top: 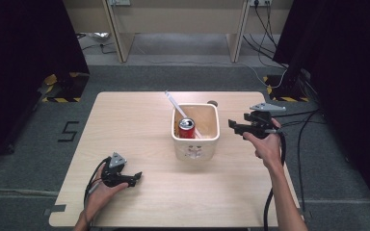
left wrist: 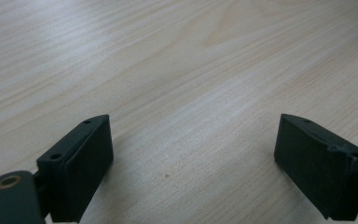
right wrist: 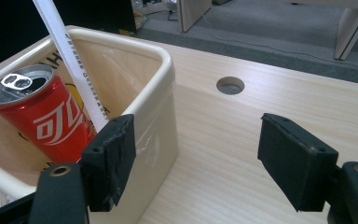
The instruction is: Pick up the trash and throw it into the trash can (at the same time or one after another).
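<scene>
- A cream bin [top: 196, 139] is seen standing near the middle of the counter [top: 139, 144].
- A red can [top: 187, 128] is held upright inside the bin, against its near-left wall, and a white strip [top: 176, 105] is leaned out over the bin's far rim.
- The right tongs [top: 236, 126] are held spread apart just right of the bin, nothing gripped.
- The left tongs [top: 136, 177] are rested on the counter, well to the bin's near left, released and empty.
- A round hole [right wrist: 230, 85] is seen in the counter just beyond the bin's far right corner.

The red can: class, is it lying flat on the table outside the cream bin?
No, the red can stands inside the cream bin, leaning slightly, beside a long white strip that pokes out above the rim.
</scene>
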